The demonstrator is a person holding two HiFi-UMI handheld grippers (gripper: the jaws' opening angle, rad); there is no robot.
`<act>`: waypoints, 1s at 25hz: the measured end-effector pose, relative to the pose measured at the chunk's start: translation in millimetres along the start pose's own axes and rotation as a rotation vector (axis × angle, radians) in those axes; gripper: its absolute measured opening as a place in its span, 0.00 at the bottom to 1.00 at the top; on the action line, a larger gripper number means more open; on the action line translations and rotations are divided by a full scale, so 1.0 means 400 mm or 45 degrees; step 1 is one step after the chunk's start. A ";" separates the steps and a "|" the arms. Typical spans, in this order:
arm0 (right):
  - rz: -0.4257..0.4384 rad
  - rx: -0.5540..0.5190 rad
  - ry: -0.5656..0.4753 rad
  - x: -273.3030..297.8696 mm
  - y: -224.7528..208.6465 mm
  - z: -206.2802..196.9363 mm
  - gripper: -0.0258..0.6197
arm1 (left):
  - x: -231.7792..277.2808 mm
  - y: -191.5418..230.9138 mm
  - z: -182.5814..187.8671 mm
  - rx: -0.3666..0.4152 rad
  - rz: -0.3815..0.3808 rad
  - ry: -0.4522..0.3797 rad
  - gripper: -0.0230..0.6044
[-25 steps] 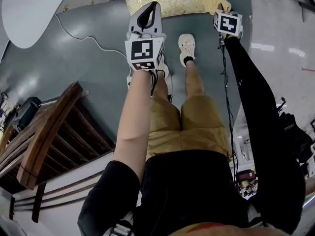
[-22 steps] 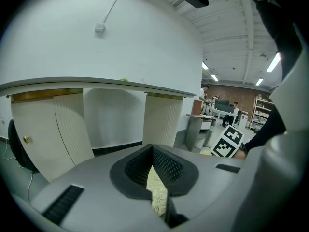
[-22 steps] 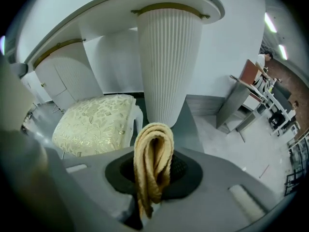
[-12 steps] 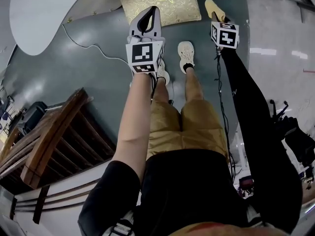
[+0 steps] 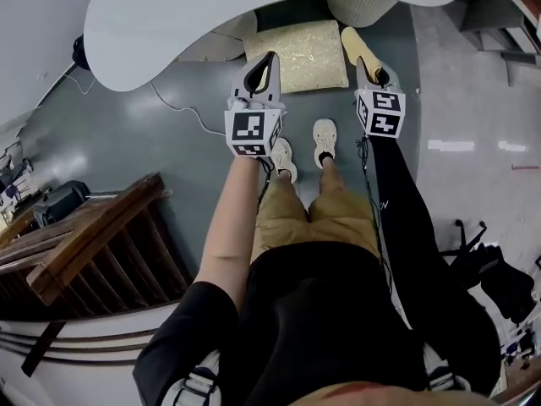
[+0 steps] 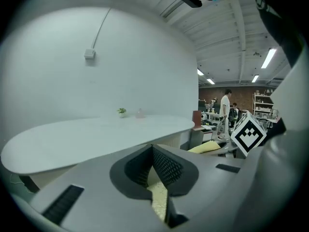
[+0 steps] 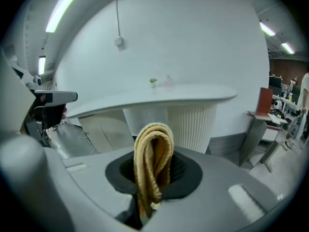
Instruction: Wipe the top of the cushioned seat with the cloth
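Pinching a folded yellow cloth point(image 7: 153, 153) between its jaws, the right gripper point(image 5: 374, 74) is pointing away from the person. The cloth is sticking out past the jaw tips in a soft loop. In the head view it is showing just to the right of the cushioned seat point(image 5: 296, 55), not on top of it.

The seat is lying on the far side of the person's shoes point(image 5: 324, 138), with its gold patterned top facing up. It is sitting close to the near edge of a big white table point(image 5: 211, 15).

The left gripper point(image 5: 268, 61) is pointing toward the near left part of the seat. Its jaws are pressing together at the tips, and nothing is sitting between them. Through the thin slit below the tips, a bit of the gold seat is peeking out in the left gripper view.

The person is standing on a gray floor point(image 5: 127, 134). A thin white cord point(image 5: 182, 108) is lying on the floor to the left of the seat. A brown wooden frame point(image 5: 84, 252) is standing near the person on the left. A white ribbed table leg point(image 7: 190, 124) is standing far behind the cloth.
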State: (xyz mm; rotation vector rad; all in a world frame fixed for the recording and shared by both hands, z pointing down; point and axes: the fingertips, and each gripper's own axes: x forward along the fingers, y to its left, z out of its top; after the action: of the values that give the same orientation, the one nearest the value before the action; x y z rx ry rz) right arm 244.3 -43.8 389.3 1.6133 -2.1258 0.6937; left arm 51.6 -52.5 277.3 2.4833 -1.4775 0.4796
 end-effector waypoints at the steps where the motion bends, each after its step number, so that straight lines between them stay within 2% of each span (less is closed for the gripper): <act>1: 0.005 -0.009 -0.040 -0.021 0.013 0.049 0.13 | -0.016 0.007 0.037 0.005 0.010 -0.016 0.05; 8: 0.040 -0.153 -0.337 -0.162 0.039 0.376 0.13 | -0.086 0.033 0.311 0.039 0.098 -0.164 0.05; 13: 0.036 -0.235 -0.450 -0.268 0.061 0.508 0.13 | -0.156 0.042 0.466 0.070 0.118 -0.292 0.05; 19: 0.032 -0.323 -0.541 -0.336 0.104 0.601 0.13 | -0.200 0.043 0.555 0.104 0.112 -0.415 0.05; 25: 0.002 -0.365 -0.642 -0.379 0.078 0.697 0.13 | -0.174 0.010 0.623 0.143 0.070 -0.497 0.05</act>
State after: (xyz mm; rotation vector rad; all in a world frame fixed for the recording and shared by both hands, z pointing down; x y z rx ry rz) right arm 253.3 -84.8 73.0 1.7515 -2.4231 -0.0382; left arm 59.1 -83.1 20.4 2.7465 -1.7001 0.0873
